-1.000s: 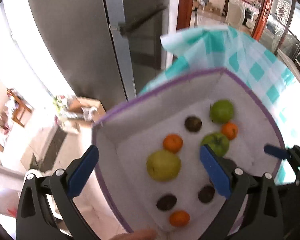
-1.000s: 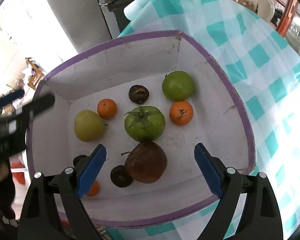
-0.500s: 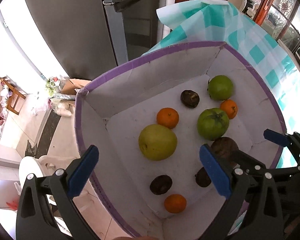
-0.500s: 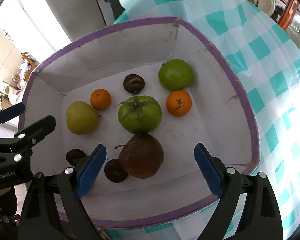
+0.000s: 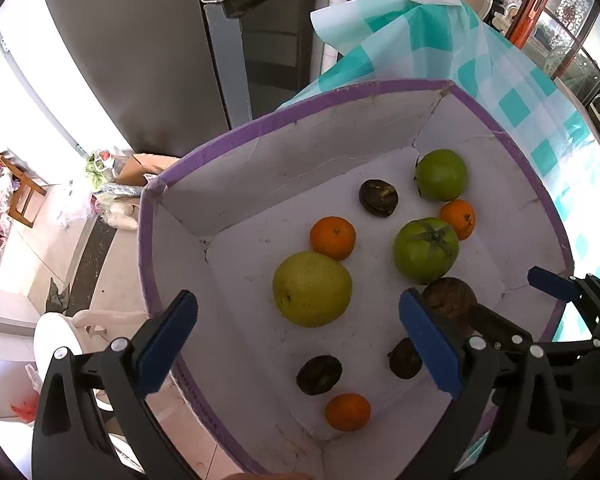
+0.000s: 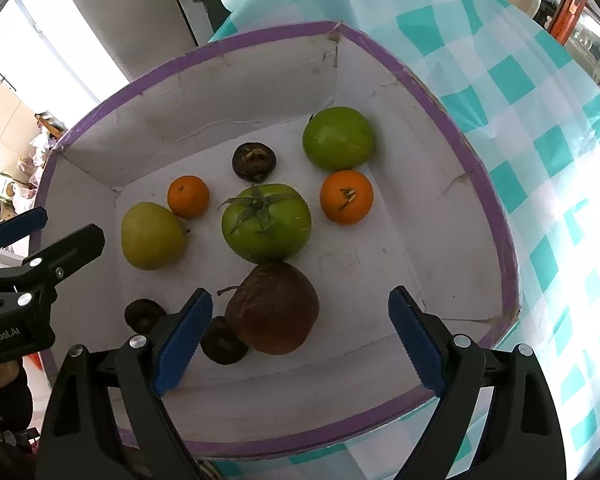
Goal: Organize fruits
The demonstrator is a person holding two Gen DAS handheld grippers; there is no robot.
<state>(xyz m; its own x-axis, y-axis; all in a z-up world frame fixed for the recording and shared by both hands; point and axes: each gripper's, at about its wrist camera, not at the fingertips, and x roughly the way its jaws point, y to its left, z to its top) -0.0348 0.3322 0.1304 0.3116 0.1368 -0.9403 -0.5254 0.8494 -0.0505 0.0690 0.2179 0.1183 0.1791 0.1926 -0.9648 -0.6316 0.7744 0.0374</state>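
- Behind everything stands a tall grey metal refrigerator [image 5: 172,52], and a teal-and-white checked cloth [image 6: 532,92] covers the desk on which the box sits.
- Below both tools sits a white cardboard box with a purple taped rim [image 6: 440,92], its near-left part apparently overhanging the desk edge, with floor below it in the left wrist view.
- Left tool [image 5: 298,346]: jaws wide apart, empty, hovering over the box's left side, a yellow-green pear-like fruit [image 5: 311,288] just ahead between its fingers.
- Right tool [image 6: 300,338]: also spread open and empty; a wrinkled dark brown fruit [image 6: 274,308] lies between its fingers, touching a green tomato with a leafy stem [image 6: 266,222] beyond it.
- Farther ahead are a round green fruit [image 6: 338,138] and a small orange tangerine [image 6: 346,197], nearly touching.
- Small dark shrivelled fruits [image 6: 222,345] crowd the right tool's left finger.
- Risks, as I judge them: closing on the soft brown fruit could squash it, nudge the tomato, or catch the dark fruit beside it; the two tools are near enough to collide.
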